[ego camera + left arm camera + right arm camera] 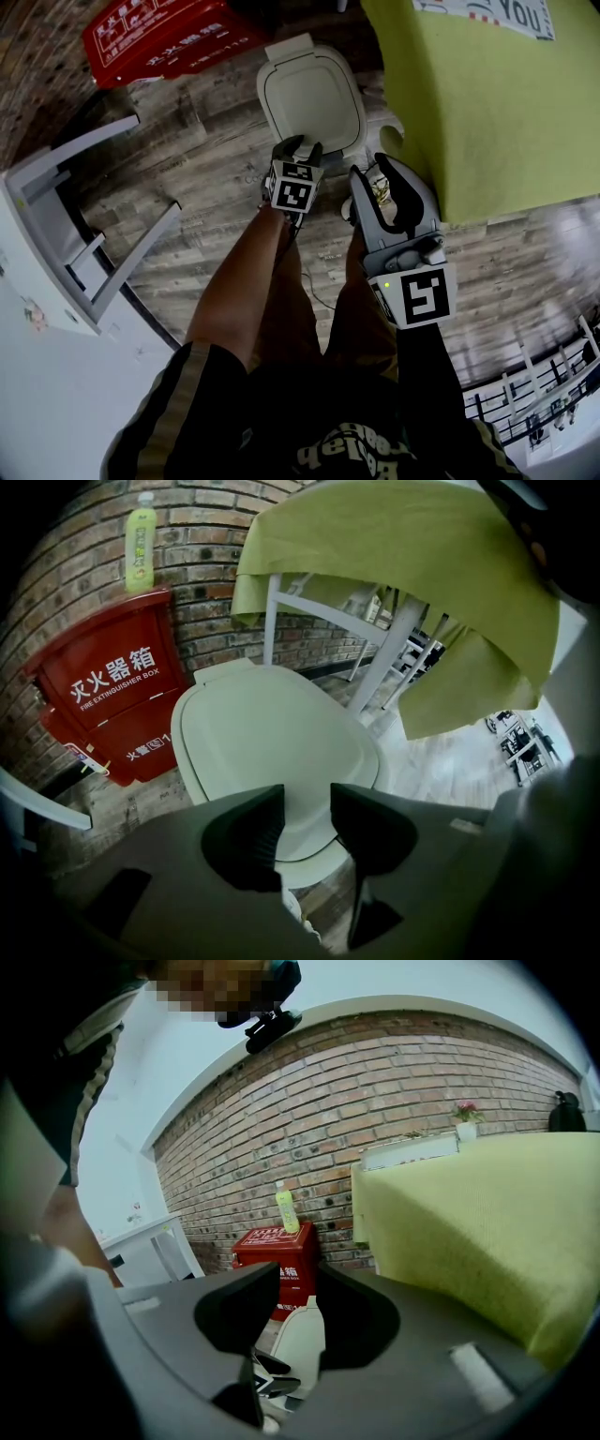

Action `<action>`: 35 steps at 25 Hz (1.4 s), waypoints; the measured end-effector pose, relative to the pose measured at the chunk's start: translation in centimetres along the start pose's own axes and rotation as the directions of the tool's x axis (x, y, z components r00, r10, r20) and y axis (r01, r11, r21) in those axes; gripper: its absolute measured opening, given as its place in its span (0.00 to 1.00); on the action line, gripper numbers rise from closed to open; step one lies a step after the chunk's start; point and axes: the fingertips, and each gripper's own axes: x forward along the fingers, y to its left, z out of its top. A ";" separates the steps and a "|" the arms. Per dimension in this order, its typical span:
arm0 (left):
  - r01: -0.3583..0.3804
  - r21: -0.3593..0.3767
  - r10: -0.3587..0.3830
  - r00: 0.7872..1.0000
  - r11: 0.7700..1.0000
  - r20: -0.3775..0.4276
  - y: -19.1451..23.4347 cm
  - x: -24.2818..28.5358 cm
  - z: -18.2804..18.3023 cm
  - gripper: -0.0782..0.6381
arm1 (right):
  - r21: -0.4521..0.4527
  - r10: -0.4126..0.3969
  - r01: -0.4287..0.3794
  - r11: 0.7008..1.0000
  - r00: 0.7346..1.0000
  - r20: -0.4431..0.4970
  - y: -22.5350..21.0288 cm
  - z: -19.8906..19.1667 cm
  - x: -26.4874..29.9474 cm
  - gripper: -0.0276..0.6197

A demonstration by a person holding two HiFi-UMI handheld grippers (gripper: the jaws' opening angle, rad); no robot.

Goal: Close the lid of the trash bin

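The trash bin's pale white lid [311, 94] [272, 733] shows as a rounded square on the wooden floor, with its hinge tab at the far end. No dark opening of the bin shows. My left gripper [302, 147] [307, 808] hangs over the lid's near edge, pointing steeply down, its jaws open with nothing between them; whether it touches the lid I cannot tell. My right gripper [382, 178] [298, 1297] is held just right of the bin, open and empty. Between its jaws the bin [302, 1340] appears as a narrow white shape.
A red fire extinguisher box [169, 33] stands against the brick wall behind the bin, with a green bottle [141, 536] on top. A table draped in yellow-green cloth [478, 94] rises close on the right. A white frame [84, 244] stands at the left.
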 end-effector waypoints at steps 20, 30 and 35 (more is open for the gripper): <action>0.014 0.036 -0.022 0.974 0.999 0.227 -0.7 -10.2 9.0 0.31 | -0.016 -0.049 0.049 0.999 0.998 -0.025 0.6 1.2 -0.5 0.25; -0.026 0.128 -0.022 0.932 0.991 0.362 -2.8 -21.5 15.9 0.31 | -0.052 -0.014 0.017 0.998 0.999 0.052 3.4 8.3 -2.2 0.24; -0.056 0.155 -0.014 0.908 0.986 0.419 -3.2 -26.8 18.8 0.31 | -0.090 -0.029 0.039 0.995 0.994 0.108 3.4 12.9 -3.0 0.24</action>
